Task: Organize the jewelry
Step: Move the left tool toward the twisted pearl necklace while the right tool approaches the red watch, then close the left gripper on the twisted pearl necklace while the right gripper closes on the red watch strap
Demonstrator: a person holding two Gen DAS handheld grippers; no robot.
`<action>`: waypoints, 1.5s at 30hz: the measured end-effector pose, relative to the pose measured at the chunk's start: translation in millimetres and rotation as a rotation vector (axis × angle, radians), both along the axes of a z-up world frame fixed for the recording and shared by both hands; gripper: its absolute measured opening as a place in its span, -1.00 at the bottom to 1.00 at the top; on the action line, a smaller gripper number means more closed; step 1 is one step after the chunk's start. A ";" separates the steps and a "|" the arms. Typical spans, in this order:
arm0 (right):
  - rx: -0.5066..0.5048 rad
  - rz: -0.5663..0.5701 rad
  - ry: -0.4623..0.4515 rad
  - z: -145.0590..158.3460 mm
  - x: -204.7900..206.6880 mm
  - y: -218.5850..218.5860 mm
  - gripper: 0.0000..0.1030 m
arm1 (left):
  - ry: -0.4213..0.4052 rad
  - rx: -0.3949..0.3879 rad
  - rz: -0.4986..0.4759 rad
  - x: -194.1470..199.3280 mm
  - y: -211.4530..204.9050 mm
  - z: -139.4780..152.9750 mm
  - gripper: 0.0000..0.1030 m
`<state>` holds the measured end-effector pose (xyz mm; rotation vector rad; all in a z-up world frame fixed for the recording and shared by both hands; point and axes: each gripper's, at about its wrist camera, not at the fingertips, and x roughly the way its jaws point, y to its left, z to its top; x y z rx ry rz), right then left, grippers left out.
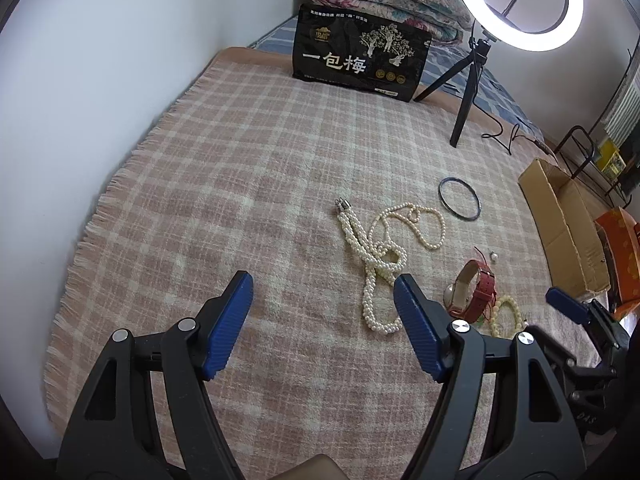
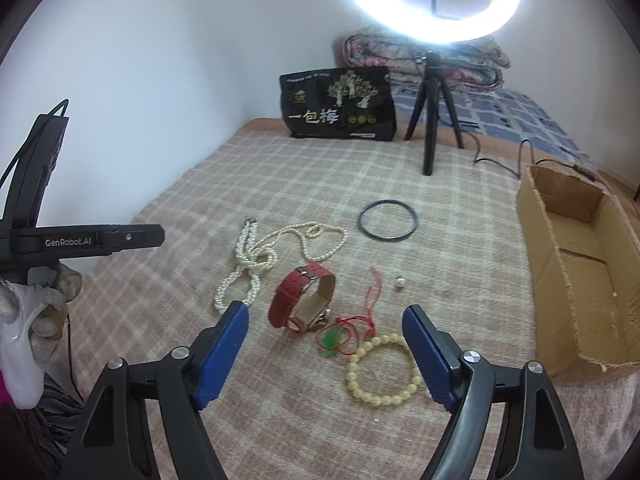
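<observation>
right wrist only: green pendant (image 2: 330, 340)

Each black plastic hand-held gripper, left (image 1: 323, 294) and right (image 2: 325, 328), carries ribbed blue finger pads (image 2: 222, 354) and silver round screws (image 2: 180, 352). At nine o'clock in the right wrist view, white "GenRobot.AI" lettering (image 2: 68, 242) marks a black bar above a worn grey-white knitted glove (image 2: 44, 312).

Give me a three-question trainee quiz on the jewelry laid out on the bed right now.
1. True or false: the open cardboard box already holds jewelry.
2. Which piece lies nearest the box: A) white pearl necklace, B) dark metal bangle, C) small loose pearl?
3. What colour is the strap of the wristwatch?

Key: 1 false; 2 C; 3 red.
</observation>
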<state>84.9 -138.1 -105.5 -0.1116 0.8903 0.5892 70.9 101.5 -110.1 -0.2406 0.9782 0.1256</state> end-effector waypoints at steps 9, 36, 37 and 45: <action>-0.056 0.098 0.072 -24.1 -3.0 35.5 0.22 | 0.027 -0.021 0.005 6.7 7.7 -9.9 0.44; -0.082 0.106 0.087 -42.9 19.9 40.0 0.23 | 0.235 -0.016 -0.037 44.5 -33.3 -82.9 0.06; -0.080 0.103 0.090 -43.6 21.5 38.9 0.23 | 0.233 -0.013 -0.038 45.9 -34.1 -83.1 0.06; -0.055 0.083 0.102 -45.8 33.1 34.4 0.23 | 0.224 0.052 -0.045 60.1 -46.4 -91.9 -0.21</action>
